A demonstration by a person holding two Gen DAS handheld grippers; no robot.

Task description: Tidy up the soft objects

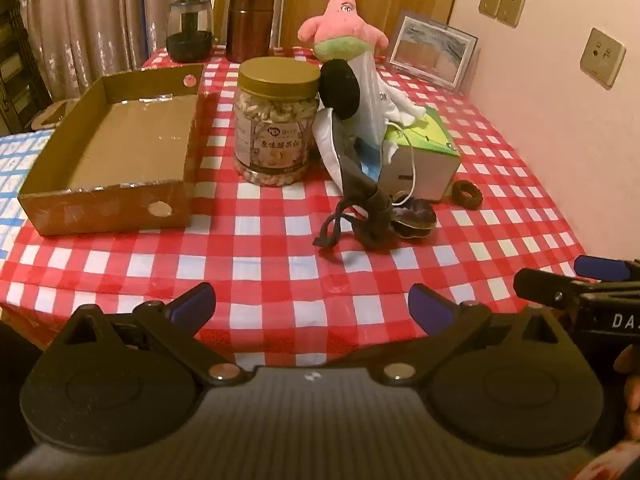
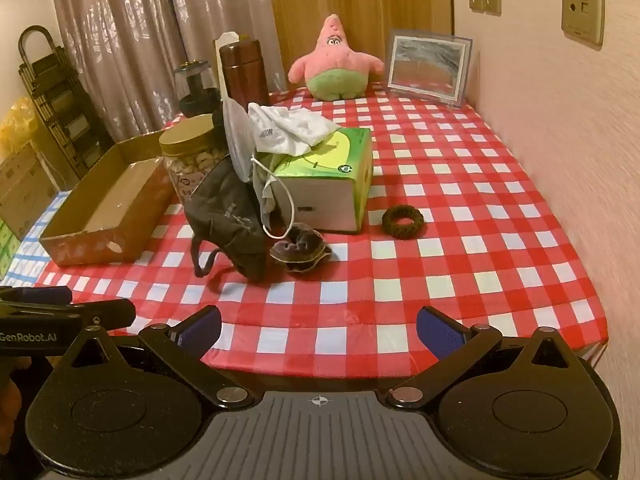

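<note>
From the left wrist view the sorting looks barely begun, if at all: the box (image 1: 120, 148) by the worktop's (image 1: 280, 264) left edge holds nothing, while the soft things sit in a heap in the middle, between the jar (image 1: 276, 120) and the tissue box (image 1: 424, 160). There a dark pouch (image 1: 368, 208) trails its cords, a scrunchie (image 1: 414, 220) lies just beside it, a brown hair tie (image 1: 467, 195) rests apart toward the right edge, and the plush (image 1: 344, 20) stands at the far edge. The left tool (image 1: 312, 304) hangs over the near edge, spread wide, gripping and touching nothing; the right tool's tips show at the right border. From the right wrist view the same holds: box (image 2: 108, 208) bare, pouch (image 2: 232, 220), scrunchie (image 2: 300, 254) and hair tie (image 2: 403, 222) on the cloth, a white garment (image 2: 288, 128) and mask (image 2: 240, 144) draped on the tissue box (image 2: 324, 184), the plush (image 2: 336, 64) at the back. The right tool (image 2: 318, 330) is likewise spread wide with nothing between its fingers, over the near edge.
</note>
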